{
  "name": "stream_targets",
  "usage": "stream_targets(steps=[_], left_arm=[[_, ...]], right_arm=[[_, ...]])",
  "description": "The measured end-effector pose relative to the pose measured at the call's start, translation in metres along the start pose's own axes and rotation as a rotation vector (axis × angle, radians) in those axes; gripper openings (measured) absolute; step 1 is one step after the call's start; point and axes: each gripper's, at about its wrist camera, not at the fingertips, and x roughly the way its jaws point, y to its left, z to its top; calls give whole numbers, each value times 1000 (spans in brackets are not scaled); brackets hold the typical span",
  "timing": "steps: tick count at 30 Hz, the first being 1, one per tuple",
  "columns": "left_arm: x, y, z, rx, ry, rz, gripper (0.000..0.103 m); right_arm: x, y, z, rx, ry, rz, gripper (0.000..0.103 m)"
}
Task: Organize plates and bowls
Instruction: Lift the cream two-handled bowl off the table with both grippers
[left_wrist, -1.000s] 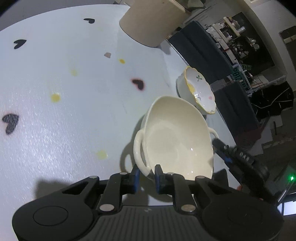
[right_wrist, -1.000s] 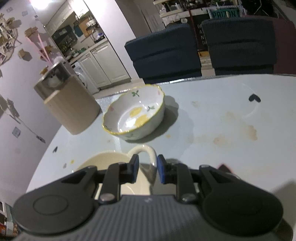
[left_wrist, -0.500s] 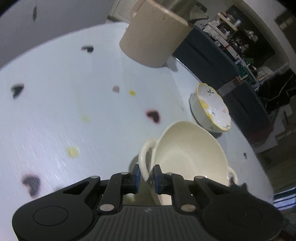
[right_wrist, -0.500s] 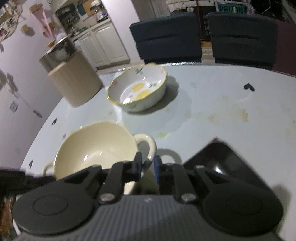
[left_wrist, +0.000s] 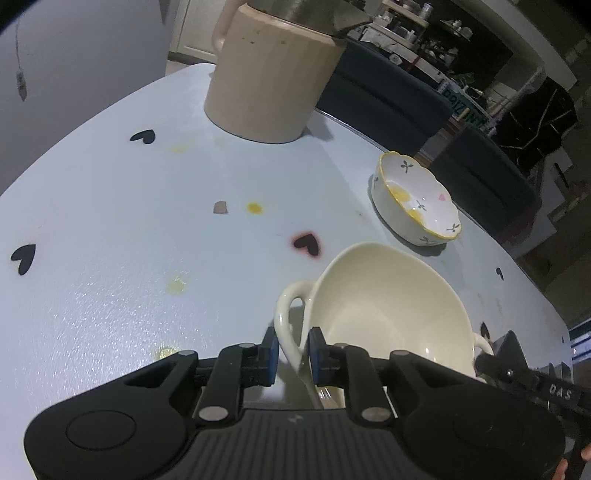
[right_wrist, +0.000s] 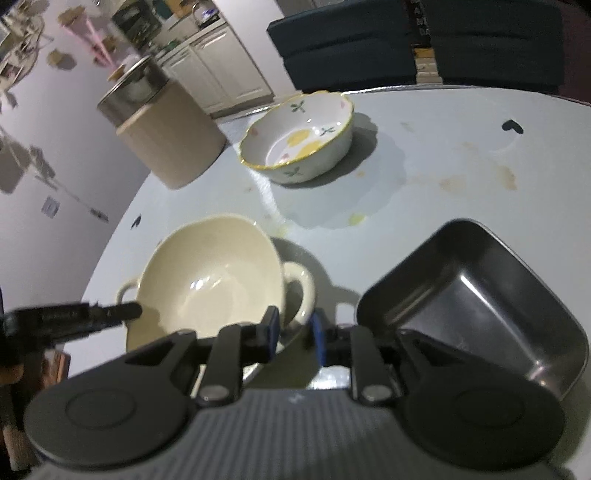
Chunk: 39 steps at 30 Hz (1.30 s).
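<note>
Cream two-handled bowl (left_wrist: 388, 306) sits low in the left wrist view, tilted on the pale table (left_wrist: 110, 221), the left gripper (left_wrist: 291, 350) pinching its near handle; a floral bowl (left_wrist: 415, 203) lies at two o'clock, a beige canister (left_wrist: 269, 74) at twelve. From the right wrist, the right gripper (right_wrist: 293, 328), jaws just opening, straddles the opposite handle, pads apparently not pressing. Only here shows a dark square tray (right_wrist: 480, 295) at three o'clock, just beside the cream bowl.

Pale blue table (left_wrist: 110, 206), black heart marks, yellowish stains. On it: beige ribbed canister (left_wrist: 269, 74) at far edge, floral bowl (left_wrist: 417, 203) near the chair-side rim, dark metal tray (right_wrist: 476, 295) at near right. Cream two-handled bowl (left_wrist: 388, 306) tilted; contact unclear.
</note>
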Motion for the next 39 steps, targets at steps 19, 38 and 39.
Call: stream_targets(steps=[19, 38, 39], left_arm=[[17, 0, 15, 144, -25, -10, 32], [16, -5, 19, 197, 6, -28, 23], [17, -5, 19, 199, 9, -30, 23]], right_arm=[[25, 8, 11, -69, 32, -19, 29], [26, 5, 11, -40, 89, -4, 32], [27, 6, 11, -46, 94, -6, 32]])
